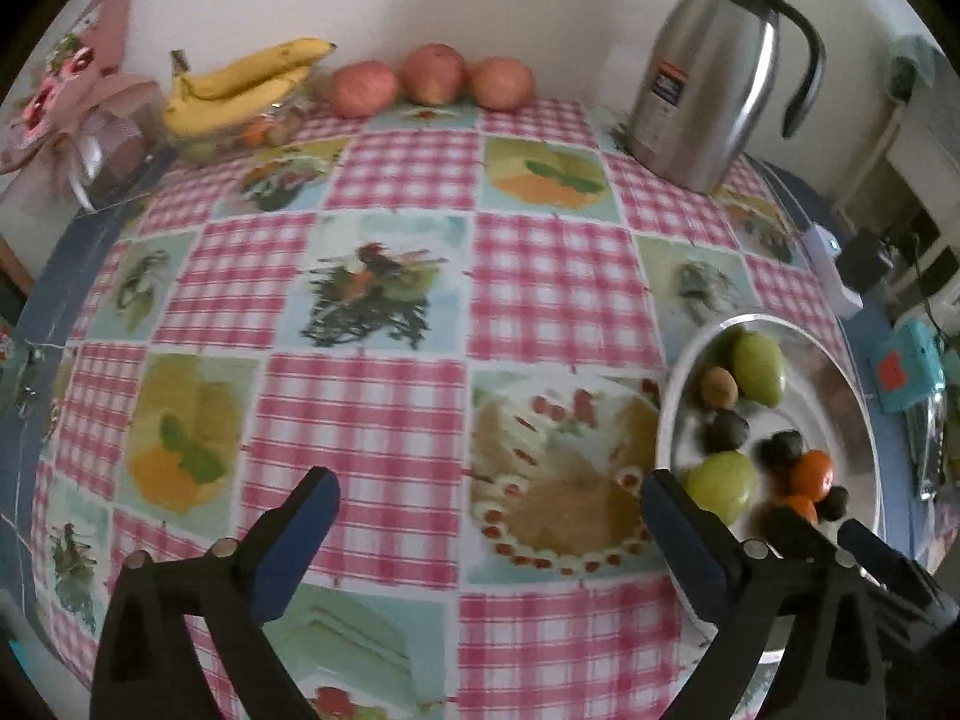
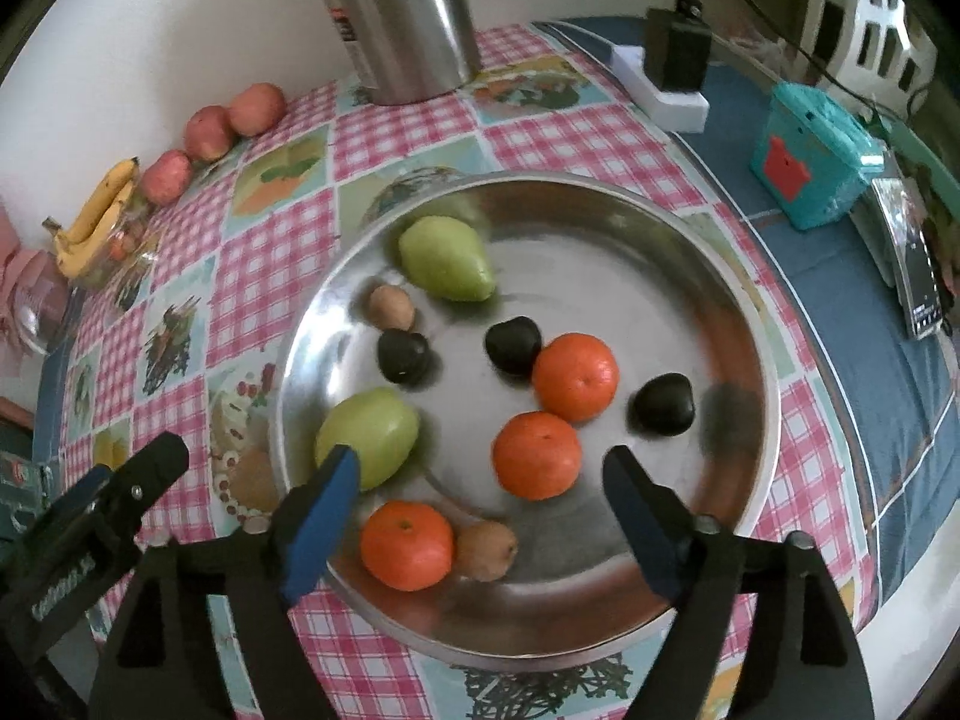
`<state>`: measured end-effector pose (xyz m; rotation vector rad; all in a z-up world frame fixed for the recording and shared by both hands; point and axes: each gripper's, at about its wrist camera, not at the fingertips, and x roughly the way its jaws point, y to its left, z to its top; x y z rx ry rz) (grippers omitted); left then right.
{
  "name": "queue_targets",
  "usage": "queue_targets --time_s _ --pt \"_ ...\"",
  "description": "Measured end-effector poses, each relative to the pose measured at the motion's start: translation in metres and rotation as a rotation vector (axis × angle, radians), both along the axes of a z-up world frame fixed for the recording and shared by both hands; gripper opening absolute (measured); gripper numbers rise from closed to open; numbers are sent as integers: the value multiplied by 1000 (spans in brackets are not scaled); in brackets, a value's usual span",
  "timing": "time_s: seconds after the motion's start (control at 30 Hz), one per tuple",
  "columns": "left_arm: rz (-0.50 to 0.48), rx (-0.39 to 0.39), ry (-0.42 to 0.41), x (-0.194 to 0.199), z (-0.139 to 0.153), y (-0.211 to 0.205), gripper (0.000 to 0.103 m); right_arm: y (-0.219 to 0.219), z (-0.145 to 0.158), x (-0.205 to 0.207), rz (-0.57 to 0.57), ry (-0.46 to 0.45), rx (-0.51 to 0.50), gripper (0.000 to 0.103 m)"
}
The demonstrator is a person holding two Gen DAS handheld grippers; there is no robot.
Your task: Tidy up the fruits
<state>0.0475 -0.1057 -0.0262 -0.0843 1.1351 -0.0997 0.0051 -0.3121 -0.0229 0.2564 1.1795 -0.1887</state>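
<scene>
Broadly, the table [image 1: 384, 300] under its checked cloth is stretching out ahead of both sets of jaws. The steel tray [image 2: 708, 276] is lying directly beneath and beyond the right gripper [image 2: 480, 480], and is sitting just right of the left gripper [image 1: 489, 501]. A steel jug [image 1: 714, 78] is standing far beyond the jaws by the wall. Both pairs of jaws are standing spread wide, pinching nothing.

Bananas [image 1: 240, 87] and three apples [image 1: 432, 75] are lining the far edge, well apart from either jaws. Inside the tray, two green fruits are resting: one [image 2: 447, 258] far ahead of the right jaws, the other [image 2: 369, 432] just beside the left finger's tip. Three oranges are sitting there too: one [image 2: 575, 375] ahead, one [image 2: 536, 453] between the jaws, and one [image 2: 407, 545] nearer the camera. Three dark fruits [image 2: 513, 345] and two small brown ones [image 2: 391, 307] are lying scattered among them.
</scene>
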Motion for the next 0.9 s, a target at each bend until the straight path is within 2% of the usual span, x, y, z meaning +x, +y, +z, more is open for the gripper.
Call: queue_targets --time_s 0.1,0.17,0.2,0.33,0.47,0.7,0.9 --pt "9 62 -49 -3 7 7 102 11 7 -5 27 -62 7 88" --pt "20 120 -75 -6 11 9 102 17 10 -8 39 -87 13 93" --pt "29 147 -90 -8 14 11 102 20 10 -8 45 -93 13 93" --pt "63 167 -108 -17 23 18 102 32 12 -13 73 -108 13 94" --pt "78 248 -126 -31 33 20 102 42 13 -20 99 -109 8 94" --pt "51 266 -64 -61 31 35 102 52 12 -35 123 -79 -25 94" --pt "77 214 -45 -73 30 52 102 53 11 -46 129 -63 -26 94"
